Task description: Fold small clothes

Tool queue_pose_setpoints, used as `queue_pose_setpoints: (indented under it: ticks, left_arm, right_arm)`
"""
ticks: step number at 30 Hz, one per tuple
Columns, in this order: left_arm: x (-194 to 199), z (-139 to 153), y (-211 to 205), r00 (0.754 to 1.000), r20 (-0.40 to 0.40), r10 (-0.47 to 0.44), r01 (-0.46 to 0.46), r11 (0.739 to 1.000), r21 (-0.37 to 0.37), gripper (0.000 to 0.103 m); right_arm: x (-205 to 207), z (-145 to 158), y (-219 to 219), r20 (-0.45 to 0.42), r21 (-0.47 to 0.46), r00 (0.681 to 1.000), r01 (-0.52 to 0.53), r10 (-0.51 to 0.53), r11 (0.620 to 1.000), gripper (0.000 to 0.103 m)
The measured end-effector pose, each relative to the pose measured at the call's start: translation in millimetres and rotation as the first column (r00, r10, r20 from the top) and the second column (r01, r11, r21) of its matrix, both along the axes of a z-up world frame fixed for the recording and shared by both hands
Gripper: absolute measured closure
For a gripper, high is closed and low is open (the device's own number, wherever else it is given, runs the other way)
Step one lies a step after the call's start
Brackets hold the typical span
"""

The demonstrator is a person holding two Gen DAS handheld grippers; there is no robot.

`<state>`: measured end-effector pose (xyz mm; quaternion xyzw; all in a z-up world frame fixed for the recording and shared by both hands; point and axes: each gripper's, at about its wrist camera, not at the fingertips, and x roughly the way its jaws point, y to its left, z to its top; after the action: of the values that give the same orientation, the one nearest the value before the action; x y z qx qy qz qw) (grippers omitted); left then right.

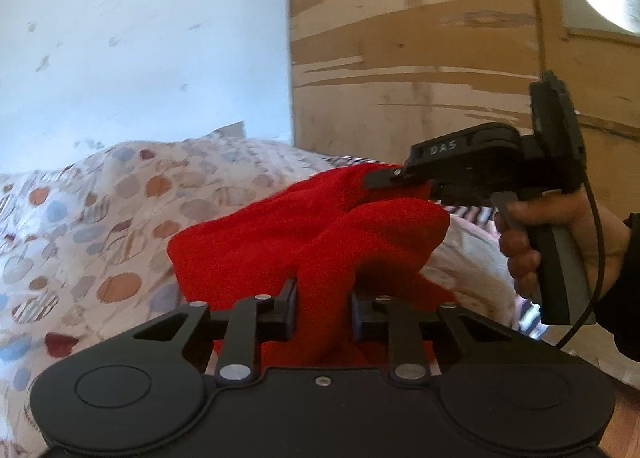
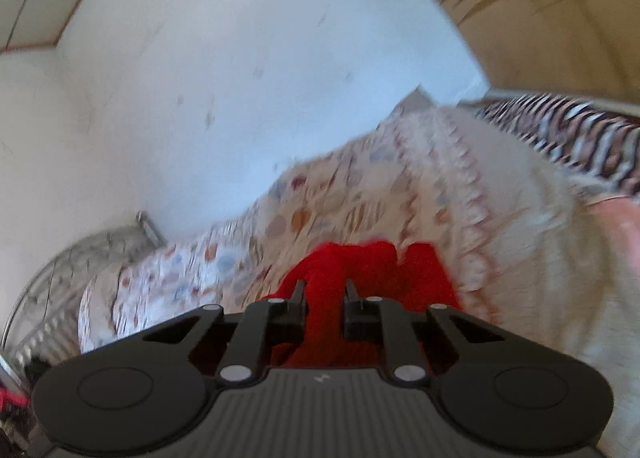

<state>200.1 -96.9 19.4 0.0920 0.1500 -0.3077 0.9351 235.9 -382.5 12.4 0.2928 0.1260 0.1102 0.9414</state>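
I have the red garment [image 1: 320, 242] lifted above the bed [image 1: 80, 218], one gripper at each end of it. In the left wrist view, my left gripper [image 1: 324, 310] has its jaws narrow, and a thick fold of the red cloth is pressed between them. In the same view I see my right gripper [image 1: 394, 178] further away, also closed on the cloth near its upper edge, with the person's hand [image 1: 560, 234] around its handle. The right wrist view agrees: the right gripper [image 2: 326, 298] stands narrow with red cloth bunched between the fingers. This picture is blurred, so I cannot say which part of the garment it is.

I judge that the pick-up step is in hand: both grips are taken, and the cloth hangs crumpled between them, not yet spread. No fold is made yet, as far as I can tell.

The next move, I think, needs the two grippers to go apart until the cloth is stretched flat, then to lay it down on the patterned bed cover [image 2: 320, 198]. Both grips must remain firm, because the fabric looks soft and thick and may slip out. After that the folding itself can begin.
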Motion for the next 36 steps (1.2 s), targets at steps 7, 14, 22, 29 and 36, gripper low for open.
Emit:
queue_pose_setpoints:
  ticks: [7,14,22,29,36]
  left_arm:
    - [-7.5,-20.0,-24.7,0.999,-0.015,-0.044,0.045,0.995,0.093,0.077]
    - [-4.1,-14.8,-12.2,0.998,-0.053,-0.033,0.034,0.999,0.031,0.07]
    - [-11.1,-1.4,6.5,0.994,-0.109,-0.009,0.002,0.998,-0.068,0.04]
    - [-12.7,10.9,43.1,0.978,-0.194,0.078,-0.127,0.958,-0.255,0.009]
    - [8.9,15.5,61.5,0.929,-0.298,0.218,-0.31,0.899,-0.31,0.003]
  right_arm:
    - [-2.4,-49.3,-18.9,-0.132,0.049,0.991,0.041,-0.035,0.998,0.084]
    - [-4.5,-44.5,-9.2,-0.124,-0.009,0.991,0.048,-0.048,0.999,0.076]
    - [-26.6,-26.8,-0.9,-0.107,-0.084,0.99,0.083,-0.092,0.993,0.025]
    - [-46.9,-11.2,19.7,-0.048,-0.128,0.996,0.063,-0.069,0.99,0.0]
    - [-62.1,-15.7,52.6,-0.052,-0.217,0.998,0.032,-0.044,0.976,0.0]
